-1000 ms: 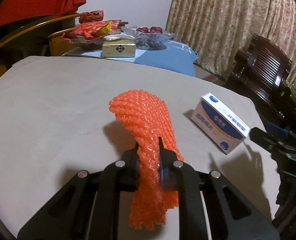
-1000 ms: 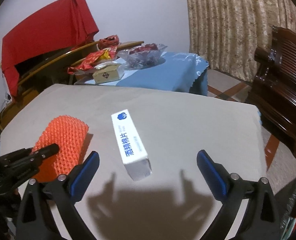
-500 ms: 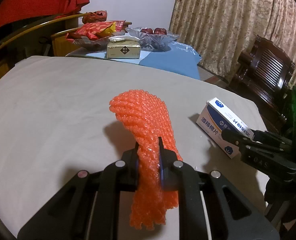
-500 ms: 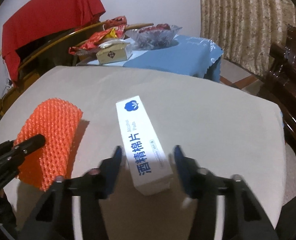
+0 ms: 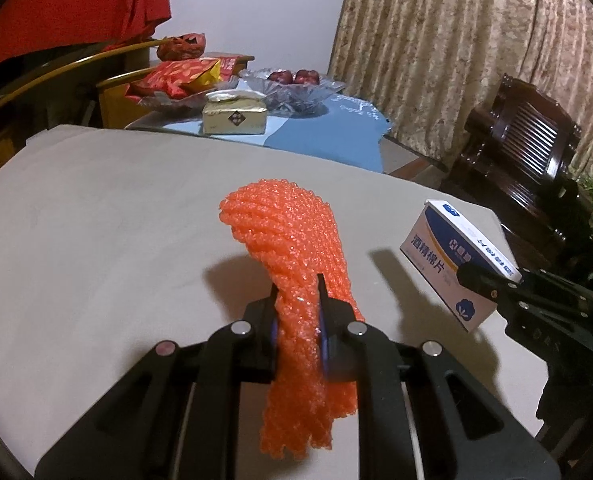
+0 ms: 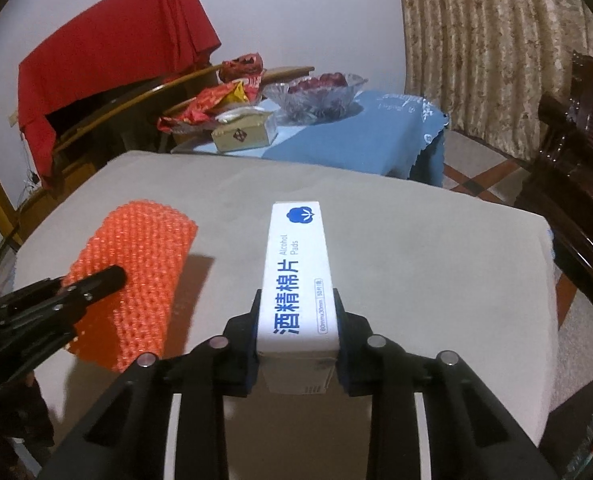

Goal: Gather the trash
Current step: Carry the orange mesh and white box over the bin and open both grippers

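A bright orange foam mesh sleeve (image 5: 292,264) against a plain grey tabletop (image 5: 96,220). A white cardboard box (image 6: 298,280) carries blue lettering; behind, a beige floral-patterned curtain (image 5: 456,60)

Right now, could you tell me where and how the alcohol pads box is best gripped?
As the right tool has it: pads across the two long narrow sides of the alcohol pads box at its near end, approached along its length. Those faces are flat and parallel.

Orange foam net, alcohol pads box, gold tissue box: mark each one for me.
orange foam net (image 5: 284,236): left wrist view, its upper bulge above the jaws.
alcohol pads box (image 6: 296,272): right wrist view, middle of its printed top face.
gold tissue box (image 5: 234,119): left wrist view, its front face.
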